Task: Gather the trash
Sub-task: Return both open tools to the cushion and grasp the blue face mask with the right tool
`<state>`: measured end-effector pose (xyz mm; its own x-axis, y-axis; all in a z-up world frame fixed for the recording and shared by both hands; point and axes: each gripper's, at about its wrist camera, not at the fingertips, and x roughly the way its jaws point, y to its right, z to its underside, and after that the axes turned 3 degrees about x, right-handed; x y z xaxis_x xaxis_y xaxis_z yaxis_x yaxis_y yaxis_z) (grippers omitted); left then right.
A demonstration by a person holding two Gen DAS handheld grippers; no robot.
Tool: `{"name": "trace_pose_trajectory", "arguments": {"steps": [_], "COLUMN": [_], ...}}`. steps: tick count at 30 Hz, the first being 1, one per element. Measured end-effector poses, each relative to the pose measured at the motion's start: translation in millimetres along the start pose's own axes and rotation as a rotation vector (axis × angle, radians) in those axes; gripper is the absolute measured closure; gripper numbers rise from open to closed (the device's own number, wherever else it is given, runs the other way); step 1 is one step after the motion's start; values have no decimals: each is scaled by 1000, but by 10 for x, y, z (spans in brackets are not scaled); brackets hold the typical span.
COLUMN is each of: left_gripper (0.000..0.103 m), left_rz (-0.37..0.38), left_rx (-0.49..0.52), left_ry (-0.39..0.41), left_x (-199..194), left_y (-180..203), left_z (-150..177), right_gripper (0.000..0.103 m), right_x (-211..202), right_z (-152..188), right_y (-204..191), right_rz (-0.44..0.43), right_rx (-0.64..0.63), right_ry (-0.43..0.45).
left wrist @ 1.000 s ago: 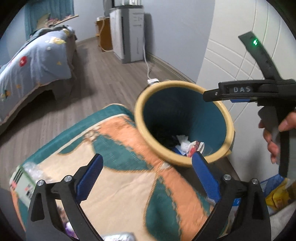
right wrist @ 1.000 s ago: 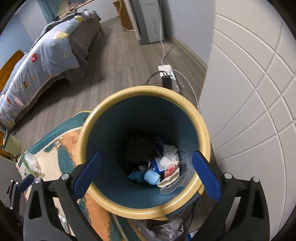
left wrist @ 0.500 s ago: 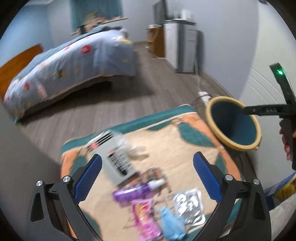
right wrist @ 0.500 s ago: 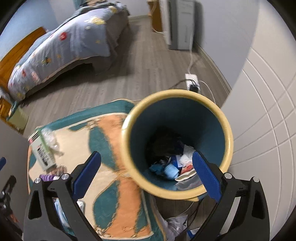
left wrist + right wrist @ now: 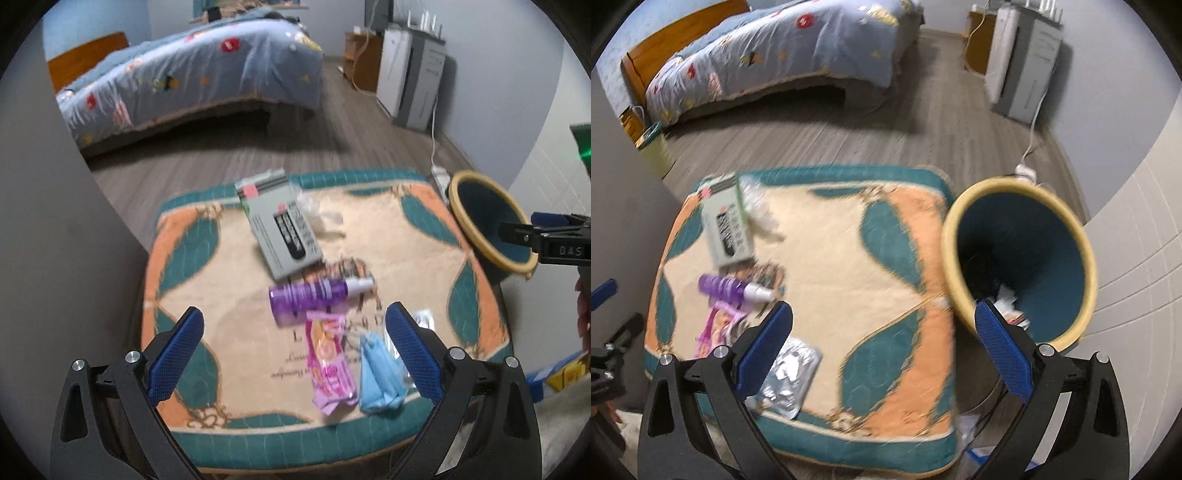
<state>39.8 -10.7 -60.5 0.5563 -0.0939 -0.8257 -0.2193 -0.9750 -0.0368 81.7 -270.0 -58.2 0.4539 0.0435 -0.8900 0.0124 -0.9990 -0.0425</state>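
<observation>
Both grippers wide open, nothing held: left gripper (image 5: 293, 352) over pink wrapper (image 5: 329, 363) and blue mask (image 5: 378, 373) near the cushion's (image 5: 221, 266) near edge; right gripper (image 5: 882, 347) nearer the bin (image 5: 1015, 254) at right (already part-filled), probably ready for drops.
</observation>
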Motion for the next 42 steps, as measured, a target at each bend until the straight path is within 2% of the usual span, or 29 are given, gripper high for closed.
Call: {"name": "trace_pose_trajectory", "arguments": {"steps": [4,7,11,14,17,22,25,27,28,31,37,42], "left_gripper": [5,5,5,6,8,30,54,84,88,95,95,95], "left_rz": [-24,-9,23,6,65,141,198,211,214,190,90,74], "left_rx": [10,-2,24,42,-2,-21,-21,9,19,22,-24,-58], "left_ry": [-67,-119,-170,-220,-246,-315,-352,-369,-372,-349,-282,-320], "left_x": [212,353,490,607,696,859,914,923,914,851,660,703], "left_y": [-3,-9,51,66,9,7,44,77,83,24,-249,-408], "left_z": [111,184,271,335,377,463,506,529,538,540,499,539], "right_gripper": [6,6,6,6,6,6,6,6,6,6,10,29], "right_x": [114,189,295,341,384,450,478,506,520,541,603,787], "right_z": [133,217,304,339,351,374,393,411,421,447,530,709], "right_y": [-153,-257,-335,-380,-419,-447,-502,-546,-570,-652,-968,-1309], "right_rz": [-11,16,10,-5,-12,-10,4,-4,-15,-40,-96,-147], "right_rx": [17,14,20,18,12,-4,-18,-27,-29,-37,-102,-175], "right_ry": [-59,-87,-132,-148,-159,-178,-184,-193,-200,-210,-235,-320]}}
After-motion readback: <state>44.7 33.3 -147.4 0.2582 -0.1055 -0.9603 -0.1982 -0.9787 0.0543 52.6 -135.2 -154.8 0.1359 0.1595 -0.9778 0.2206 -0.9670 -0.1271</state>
